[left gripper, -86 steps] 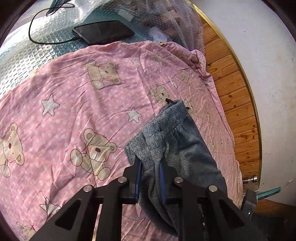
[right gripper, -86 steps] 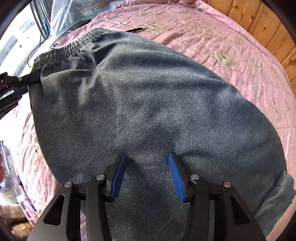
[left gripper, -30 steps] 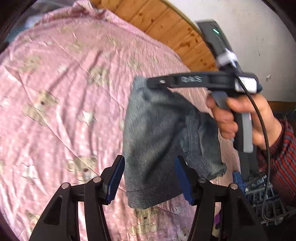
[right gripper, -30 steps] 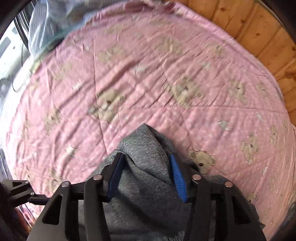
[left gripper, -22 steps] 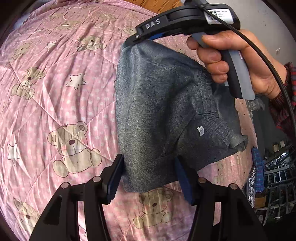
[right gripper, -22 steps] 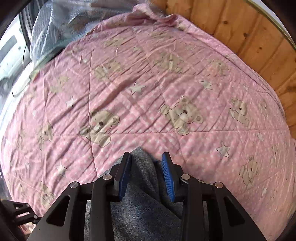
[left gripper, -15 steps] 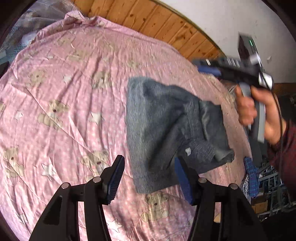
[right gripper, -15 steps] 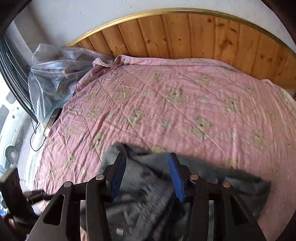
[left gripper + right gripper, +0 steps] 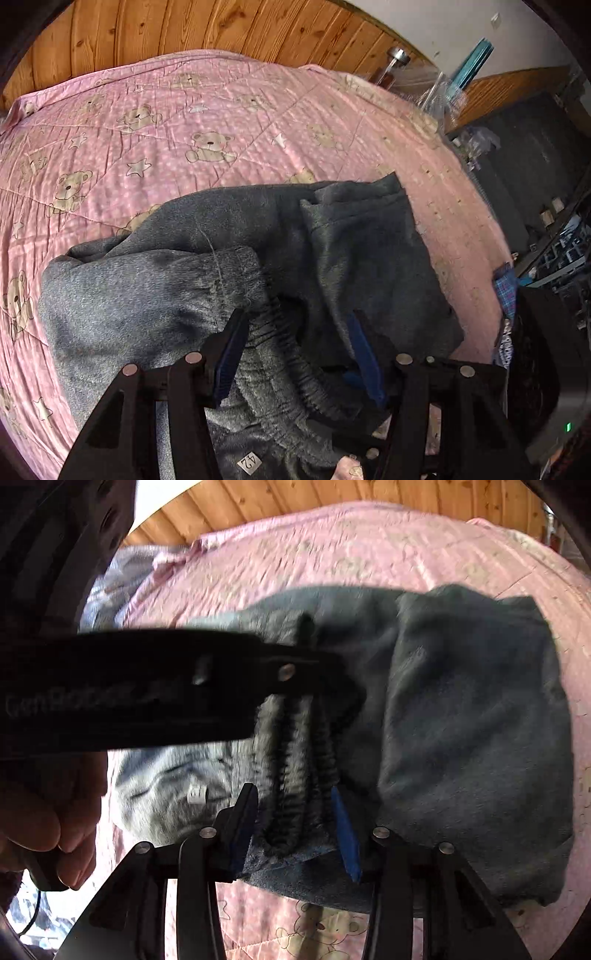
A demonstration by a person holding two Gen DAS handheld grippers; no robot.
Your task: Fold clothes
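Grey sweatpants [image 9: 351,240] lie in a crumpled heap on the pink bear-print quilt [image 9: 221,110]. My left gripper [image 9: 298,317] hangs open just over the elastic waistband, touching nothing with its pads. A size tag [image 9: 247,460] shows near the bottom edge. In the right wrist view the sweatpants [image 9: 461,701] fill the middle, and my right gripper [image 9: 293,790] is shut on the bunched waistband. The left gripper's black body [image 9: 166,686] crosses that view side-on above the cloth, held by a hand [image 9: 48,812].
Wooden panelling [image 9: 221,33] runs behind the bed. Off the right edge of the bed stand dark racks [image 9: 554,258] and a plaid cloth [image 9: 506,288]. Bubble wrap [image 9: 107,587] lies at the far left corner. Pink quilt [image 9: 369,546] shows beyond the pants.
The sweatpants have dropped from hanging in the air to a heap on the quilt. Both grippers came down close over the waistband, and the right fingers have narrowed onto it.
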